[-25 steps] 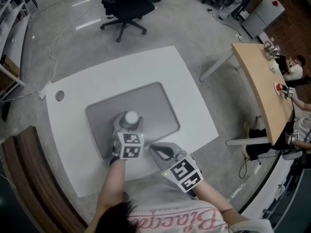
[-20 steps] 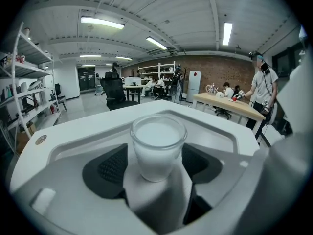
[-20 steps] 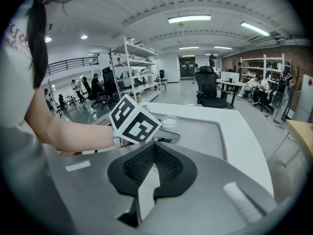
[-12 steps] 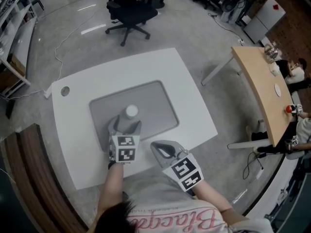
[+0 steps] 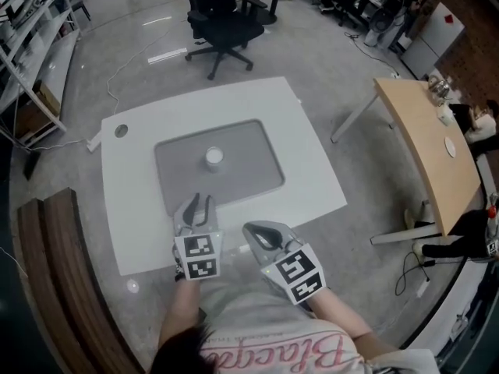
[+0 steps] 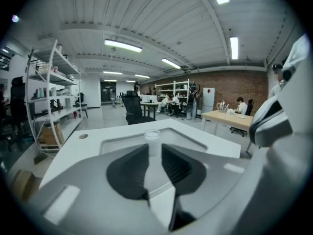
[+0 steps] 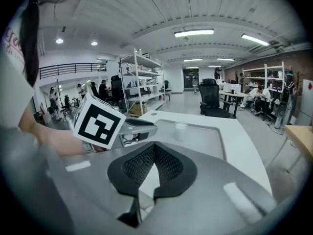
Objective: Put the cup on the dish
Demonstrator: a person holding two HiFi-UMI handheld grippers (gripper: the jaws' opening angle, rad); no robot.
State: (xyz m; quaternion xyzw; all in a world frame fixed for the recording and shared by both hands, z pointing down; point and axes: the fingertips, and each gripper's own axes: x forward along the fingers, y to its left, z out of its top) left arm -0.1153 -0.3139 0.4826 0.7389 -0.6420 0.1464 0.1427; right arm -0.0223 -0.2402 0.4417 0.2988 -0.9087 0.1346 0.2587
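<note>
A small clear cup (image 5: 214,158) stands upright on the grey dish (image 5: 253,166), a shallow tray set in the white table (image 5: 312,170). My left gripper (image 5: 199,202) is drawn back near the table's front edge, well short of the cup. Its jaws are closing with a narrow gap and nothing between them. In the left gripper view the cup (image 6: 152,137) shows far beyond the left gripper (image 6: 155,153). My right gripper (image 5: 249,231) hangs shut and empty beside it. The right gripper view shows the right gripper (image 7: 154,153) with its pads together, and the cup (image 7: 181,129) on the tray ahead.
A black office chair (image 5: 226,22) stands beyond the table. A wooden desk (image 5: 425,139) with people sitting at it is at the right. Shelving (image 5: 31,45) lines the left wall. A brown wooden ledge (image 5: 47,287) runs at the near left.
My left gripper, which was around the cup, has let go and pulled back toward the table's front edge. The cup stays standing on the tray. The right gripper has hardly moved.
</note>
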